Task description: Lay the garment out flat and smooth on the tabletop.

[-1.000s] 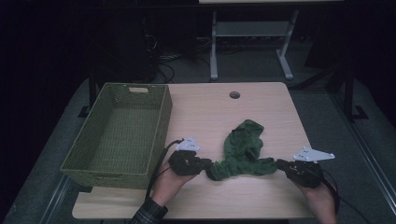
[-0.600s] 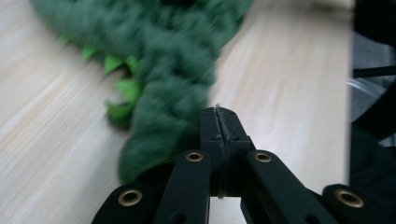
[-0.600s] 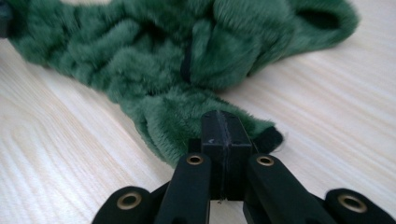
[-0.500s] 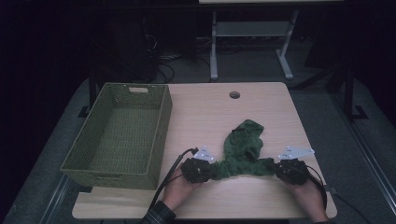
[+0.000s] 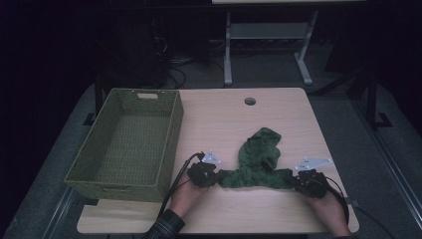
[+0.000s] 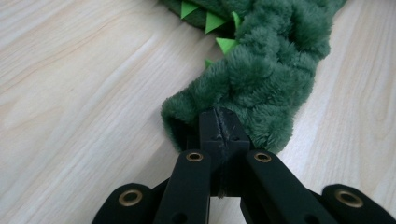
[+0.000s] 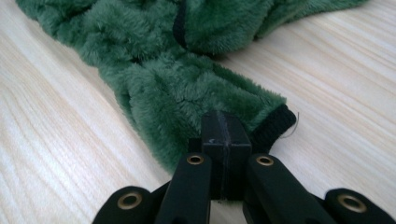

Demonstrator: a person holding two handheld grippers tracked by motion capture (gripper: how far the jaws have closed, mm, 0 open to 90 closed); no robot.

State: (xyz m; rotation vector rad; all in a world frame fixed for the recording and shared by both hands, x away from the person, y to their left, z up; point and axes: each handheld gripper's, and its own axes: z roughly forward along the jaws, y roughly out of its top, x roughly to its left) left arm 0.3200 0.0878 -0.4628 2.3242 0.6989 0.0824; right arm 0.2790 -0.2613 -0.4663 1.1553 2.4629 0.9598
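A fuzzy dark green garment [image 5: 256,162] lies crumpled on the wooden table [image 5: 224,119], near its front edge. My left gripper [image 5: 217,178] is shut on the garment's left end; in the left gripper view the jaws pinch a plush fold [image 6: 261,79] beside bright green felt spikes [image 6: 212,21]. My right gripper [image 5: 292,180] is shut on the garment's right end; in the right gripper view the jaws clamp the fleece [image 7: 187,88] close to a black ribbed cuff [image 7: 275,123]. The cloth between the two grippers lies in a low band along the table.
A green woven basket [image 5: 171,137] with nothing in it stands on the table's left side, right beside my left hand. A round cable hole [image 5: 250,101] sits near the far edge. Beyond the table stand a desk frame [image 5: 263,45] and cables on a dark floor.
Both grippers have moved toward the front edge and shut on the garment's two ends. The cloth's lower part is now stretched out sideways between them.
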